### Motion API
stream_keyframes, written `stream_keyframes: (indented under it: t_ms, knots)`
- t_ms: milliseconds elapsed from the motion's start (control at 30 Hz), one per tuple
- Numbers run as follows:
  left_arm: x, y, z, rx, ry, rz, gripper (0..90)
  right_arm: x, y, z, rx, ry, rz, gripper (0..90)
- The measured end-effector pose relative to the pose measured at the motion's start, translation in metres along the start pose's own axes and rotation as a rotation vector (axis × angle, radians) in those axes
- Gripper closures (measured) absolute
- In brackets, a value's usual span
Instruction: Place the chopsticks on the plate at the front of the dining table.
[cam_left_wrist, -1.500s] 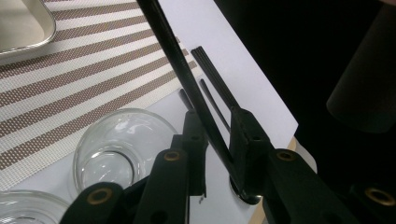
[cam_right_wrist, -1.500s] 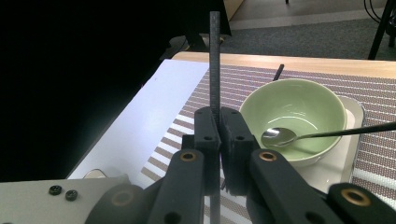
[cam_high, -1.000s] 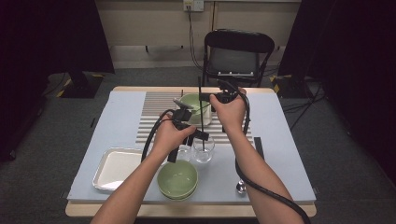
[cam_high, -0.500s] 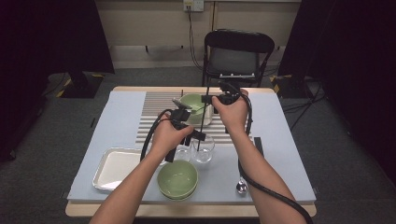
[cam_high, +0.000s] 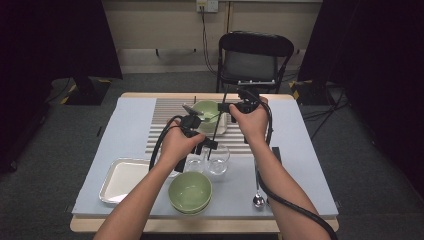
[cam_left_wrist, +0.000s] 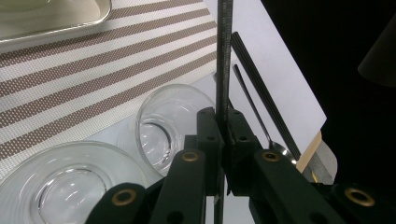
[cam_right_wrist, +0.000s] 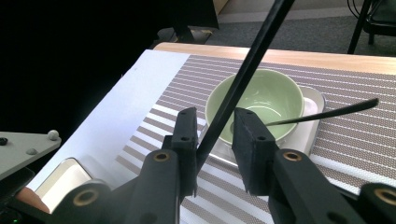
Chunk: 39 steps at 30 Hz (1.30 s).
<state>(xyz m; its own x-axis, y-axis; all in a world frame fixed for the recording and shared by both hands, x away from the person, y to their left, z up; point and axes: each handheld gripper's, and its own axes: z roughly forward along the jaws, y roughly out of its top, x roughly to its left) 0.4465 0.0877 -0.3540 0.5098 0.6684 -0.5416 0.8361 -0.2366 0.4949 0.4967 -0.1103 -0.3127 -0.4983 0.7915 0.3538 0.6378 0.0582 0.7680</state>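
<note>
My left gripper (cam_left_wrist: 223, 140) is shut on a black chopstick (cam_left_wrist: 224, 56) that stands almost upright above two clear glass bowls (cam_left_wrist: 173, 126). In the high view the left gripper (cam_high: 196, 131) is over the table's middle and the chopstick (cam_high: 216, 130) leans up toward my right gripper (cam_high: 231, 106). The upper part of the chopstick (cam_right_wrist: 243, 79) runs slantwise between the jaws of the right gripper (cam_right_wrist: 215, 126). Those jaws stand apart, with the stick against the left one.
A green bowl (cam_right_wrist: 254, 102) with a dark utensil (cam_right_wrist: 327, 114) in it sits in a small tray on the striped mat (cam_high: 165, 117). Stacked green bowls (cam_high: 190, 191), a silver tray (cam_high: 122, 177), a spoon (cam_high: 258, 192) and a second chopstick (cam_left_wrist: 261, 93) lie nearer. A chair (cam_high: 255, 55) stands behind the table.
The chopstick's top has tipped to the right into the right gripper's jaws. Both hands have barely shifted.
</note>
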Motion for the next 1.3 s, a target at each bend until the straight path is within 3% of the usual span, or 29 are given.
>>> stream_keyframes:
  t_ms: [300,500,633,900,1300]
  knots:
    - [0.003,0.001,-0.001,0.017,0.016,0.0,86.6,-0.005,-0.002,0.0,-0.007,-0.006,0.003,65.2]
    - [0.009,0.001,-0.005,0.013,0.031,-0.015,86.6,-0.011,-0.003,-0.002,-0.022,0.002,-0.021,48.3]
    - [0.011,0.001,-0.007,0.009,0.041,-0.015,86.5,-0.013,-0.005,-0.004,-0.025,-0.021,-0.076,40.1]
    - [0.013,0.001,-0.011,0.012,0.059,-0.03,86.6,-0.018,-0.01,-0.007,-0.026,-0.04,-0.135,32.3]
    - [0.02,0.001,-0.021,0.003,0.094,-0.039,86.6,-0.03,-0.02,-0.011,-0.028,-0.039,-0.148,27.7]
